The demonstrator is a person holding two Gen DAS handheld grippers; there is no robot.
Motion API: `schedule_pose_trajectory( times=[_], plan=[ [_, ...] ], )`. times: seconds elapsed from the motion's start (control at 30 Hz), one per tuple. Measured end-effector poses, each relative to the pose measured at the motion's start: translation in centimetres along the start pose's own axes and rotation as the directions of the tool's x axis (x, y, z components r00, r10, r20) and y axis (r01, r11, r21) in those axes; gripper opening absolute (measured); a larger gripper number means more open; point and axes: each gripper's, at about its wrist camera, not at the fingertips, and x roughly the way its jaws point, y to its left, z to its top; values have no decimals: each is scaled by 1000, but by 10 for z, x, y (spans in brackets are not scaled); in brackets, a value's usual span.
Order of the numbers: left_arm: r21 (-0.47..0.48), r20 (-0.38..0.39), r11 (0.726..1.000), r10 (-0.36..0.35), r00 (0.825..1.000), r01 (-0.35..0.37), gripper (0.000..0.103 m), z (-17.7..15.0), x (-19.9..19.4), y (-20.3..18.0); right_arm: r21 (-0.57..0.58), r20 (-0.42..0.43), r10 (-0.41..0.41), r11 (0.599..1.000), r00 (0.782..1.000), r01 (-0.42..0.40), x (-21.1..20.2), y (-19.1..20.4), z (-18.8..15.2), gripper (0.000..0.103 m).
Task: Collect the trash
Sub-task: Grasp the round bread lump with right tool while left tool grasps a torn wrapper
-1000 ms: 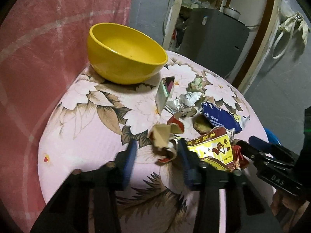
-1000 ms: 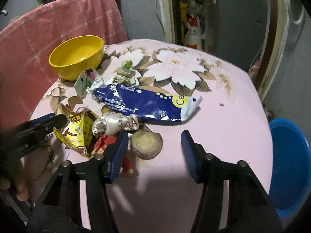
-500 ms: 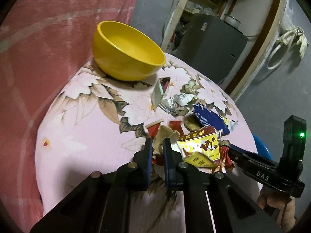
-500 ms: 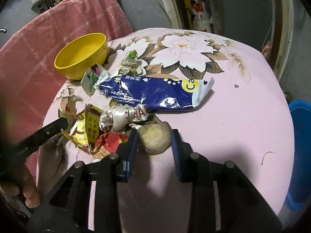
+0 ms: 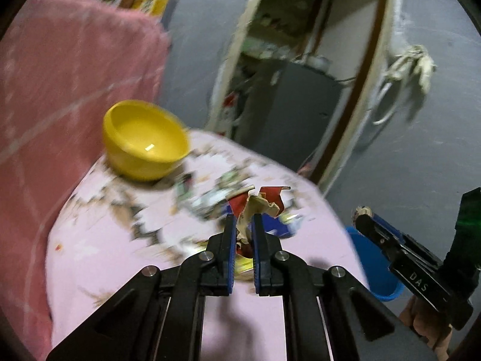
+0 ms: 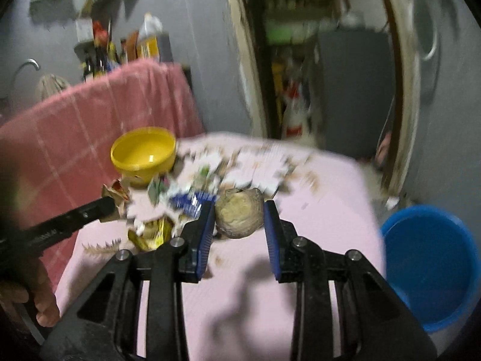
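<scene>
Pink floral tablecloth (image 6: 324, 210) still carries blurred litter beside the yellow bowl (image 6: 143, 153); blue bucket (image 6: 430, 264) off its right edge. Right gripper (image 6: 239, 213) half-closed, clamping a tan, rough, rounded lump (image 6: 239, 215). Left gripper (image 5: 242, 225) nearly pressed together, pinching a crumpled red-and-beige wrapper (image 5: 255, 204).

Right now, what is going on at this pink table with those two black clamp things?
A person is clearing trash with a gripper in each hand. The left gripper pinches a crumpled red and tan wrapper; the right gripper grips a round brownish lump. More wrappers lie near the yellow bowl. A blue bin stands beside the table.
</scene>
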Motion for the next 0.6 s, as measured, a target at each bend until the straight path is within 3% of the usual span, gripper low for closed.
schedule_pose_trajectory(
  times=[0.13, 0.33, 0.6],
  plan=[
    [50, 55, 996, -79, 995, 77, 7, 9, 1, -40, -10, 131, -60, 998, 990, 62, -39, -14, 12, 53],
    [136, 85, 973, -196, 977, 184, 7, 19, 8, -103, 7, 259, -171, 985, 951, 175, -89, -49, 25, 54],
    [210, -11, 927, -314, 949, 309, 7, 18, 54, -186, 68, 268, -323, 946, 908, 316, -121, -112, 21, 54]
  ],
)
